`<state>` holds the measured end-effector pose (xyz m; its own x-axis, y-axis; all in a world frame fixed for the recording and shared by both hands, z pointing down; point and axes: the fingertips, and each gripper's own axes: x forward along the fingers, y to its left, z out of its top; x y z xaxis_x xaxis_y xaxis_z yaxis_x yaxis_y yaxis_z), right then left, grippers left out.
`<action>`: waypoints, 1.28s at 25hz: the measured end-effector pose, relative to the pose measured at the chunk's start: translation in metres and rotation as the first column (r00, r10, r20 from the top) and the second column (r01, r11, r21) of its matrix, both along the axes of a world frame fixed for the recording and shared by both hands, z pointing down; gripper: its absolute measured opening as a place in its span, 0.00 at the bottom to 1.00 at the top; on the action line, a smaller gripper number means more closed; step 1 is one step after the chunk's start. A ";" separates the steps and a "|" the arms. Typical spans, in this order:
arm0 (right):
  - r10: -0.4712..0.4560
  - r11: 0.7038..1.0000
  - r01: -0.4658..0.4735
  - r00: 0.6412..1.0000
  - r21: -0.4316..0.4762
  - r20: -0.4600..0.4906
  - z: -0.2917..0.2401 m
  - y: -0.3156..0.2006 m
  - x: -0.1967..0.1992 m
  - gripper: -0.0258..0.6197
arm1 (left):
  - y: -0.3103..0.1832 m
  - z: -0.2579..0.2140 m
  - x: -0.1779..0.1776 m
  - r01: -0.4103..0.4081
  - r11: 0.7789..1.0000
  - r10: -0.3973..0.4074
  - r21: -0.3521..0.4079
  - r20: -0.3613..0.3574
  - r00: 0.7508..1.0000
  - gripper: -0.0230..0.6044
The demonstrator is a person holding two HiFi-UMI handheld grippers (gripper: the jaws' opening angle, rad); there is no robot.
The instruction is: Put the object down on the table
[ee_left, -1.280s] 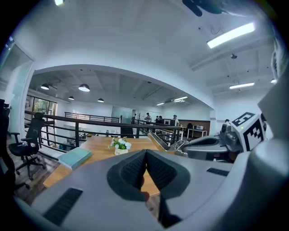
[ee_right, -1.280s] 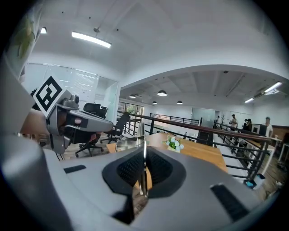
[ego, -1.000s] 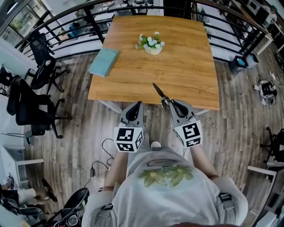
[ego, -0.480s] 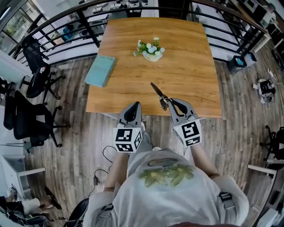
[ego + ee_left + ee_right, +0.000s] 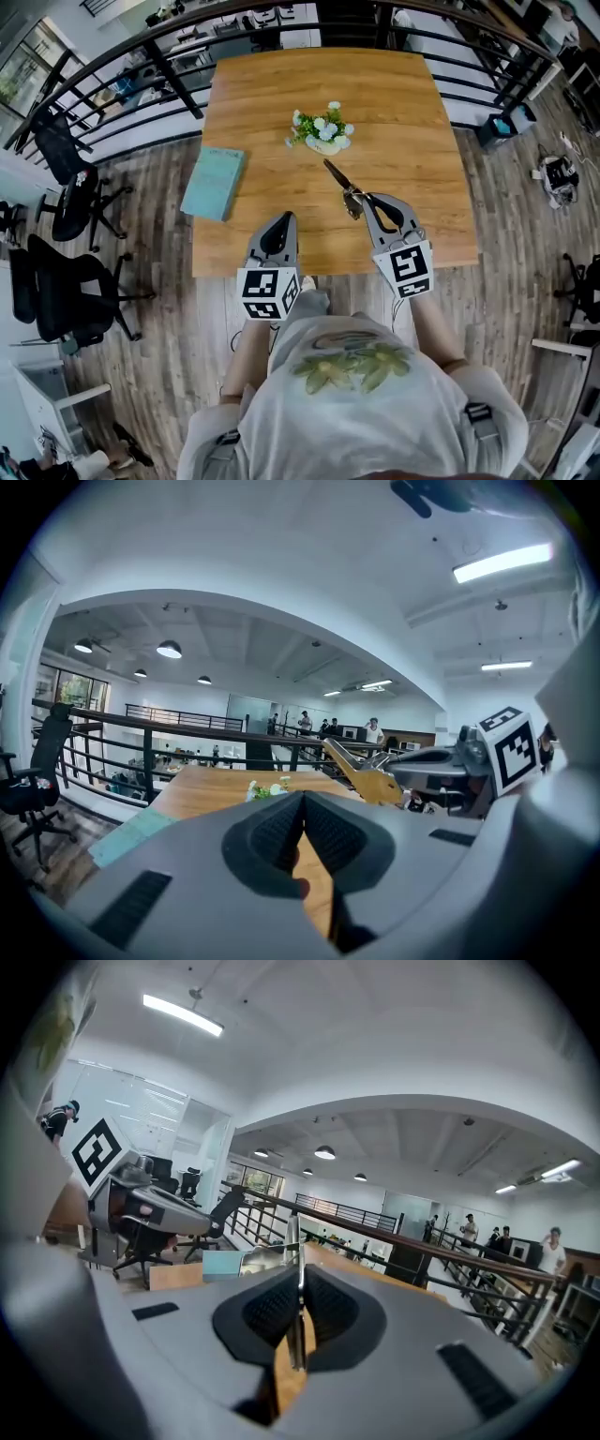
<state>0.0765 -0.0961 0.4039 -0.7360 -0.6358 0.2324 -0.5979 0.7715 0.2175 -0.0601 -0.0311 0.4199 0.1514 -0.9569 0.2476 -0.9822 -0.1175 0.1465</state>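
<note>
We see the right gripper in the lower middle of the head view, its jaws pressed together on a thin flat tool with a dark blade. The tool slants away to the upper left over the near part of the wooden table, its tip pointing toward a small pot of flowers at the table's centre. In the right gripper view the tool stands edge-on between the pads. From the left gripper view, the tool appears raised above the tabletop, not lying on it. The left gripper, just left of the right one over the table's near edge, has its jaws together on nothing. A teal book lies at the table's left edge.
</note>
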 end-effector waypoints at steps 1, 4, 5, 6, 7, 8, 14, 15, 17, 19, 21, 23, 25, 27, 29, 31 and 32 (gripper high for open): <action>0.009 1.000 -0.009 1.000 0.002 0.001 -0.002 -0.007 -0.004 0.06 | -0.006 -0.001 -0.005 -0.007 1.000 0.007 0.003 -0.001 1.000 0.06; 0.034 0.999 -0.034 0.999 0.000 0.000 -0.002 -0.026 -0.018 0.06 | -0.026 -0.003 -0.022 -0.023 1.000 0.023 0.012 0.001 1.000 0.06; 0.040 0.999 -0.040 0.999 -0.001 -0.003 0.000 -0.032 -0.022 0.06 | -0.032 -0.003 -0.028 -0.028 1.000 0.028 0.013 0.000 1.000 0.06; 0.046 0.999 -0.046 0.999 -0.003 -0.007 0.002 -0.036 -0.027 0.06 | -0.037 -0.002 -0.033 -0.032 0.999 0.032 0.013 -0.001 0.999 0.06; 0.052 0.999 -0.052 0.999 -0.004 -0.012 0.003 -0.041 -0.031 0.06 | -0.042 -0.002 -0.038 -0.036 0.999 0.036 0.013 -0.001 0.999 0.06; 0.057 0.998 -0.058 0.998 -0.005 -0.017 0.005 -0.045 -0.034 0.06 | -0.047 -0.001 -0.043 -0.042 0.999 0.042 0.013 -0.002 0.999 0.06; 0.093 0.996 -0.094 0.995 -0.011 -0.030 0.015 -0.063 -0.050 0.06 | -0.071 0.006 -0.063 -0.080 0.997 0.080 0.007 -0.001 0.997 0.06; 0.098 0.995 -0.098 0.995 -0.013 -0.031 0.017 -0.064 -0.052 0.06 | -0.074 0.007 -0.064 -0.087 0.996 0.087 0.006 -0.002 0.996 0.06; 0.108 0.994 -0.108 0.994 -0.016 -0.035 0.021 -0.068 -0.054 0.06 | -0.080 0.009 -0.066 -0.104 0.995 0.104 0.006 -0.001 0.995 0.06; 0.118 0.993 -0.118 0.992 -0.019 -0.041 0.025 -0.072 -0.057 0.06 | -0.086 0.011 -0.068 -0.122 0.992 0.122 0.006 0.002 0.993 0.06; 0.125 0.992 -0.126 0.991 -0.021 -0.054 0.029 -0.074 -0.063 0.06 | -0.090 0.013 -0.072 -0.139 0.990 0.139 0.001 0.002 0.990 0.06; 0.131 0.991 -0.133 0.989 -0.021 -0.069 0.035 -0.075 -0.068 0.06 | -0.095 0.017 -0.077 -0.151 0.988 0.151 -0.004 0.000 0.988 0.06; 0.133 0.990 -0.135 0.988 -0.027 -0.081 0.042 -0.076 -0.071 0.06 | -0.099 0.021 -0.080 -0.159 0.987 0.159 -0.007 -0.011 0.987 0.06; 0.131 0.990 -0.135 0.988 -0.041 -0.087 0.050 -0.077 -0.073 0.06 | -0.102 0.025 -0.081 -0.162 0.987 0.162 -0.012 -0.025 0.987 0.06; 0.133 0.989 -0.139 0.987 -0.060 -0.094 0.058 -0.077 -0.072 0.06 | -0.101 0.029 -0.080 -0.165 0.986 0.165 -0.020 -0.029 0.986 0.06; 0.135 0.986 -0.144 0.985 -0.082 -0.103 0.067 -0.077 -0.070 0.06 | -0.100 0.034 -0.077 -0.170 0.985 0.169 -0.029 -0.033 0.985 0.06; 0.136 0.985 -0.146 0.985 -0.093 -0.110 0.072 -0.078 -0.069 0.06 | -0.099 0.036 -0.077 -0.171 0.985 0.170 -0.034 -0.035 0.985 0.06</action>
<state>0.0074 -0.1737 0.4762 -0.6093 -0.7012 0.3702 -0.6805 0.7021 0.2096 -0.1367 -0.1300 0.4563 0.3202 -0.9066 0.2749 -0.9429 -0.2769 0.1850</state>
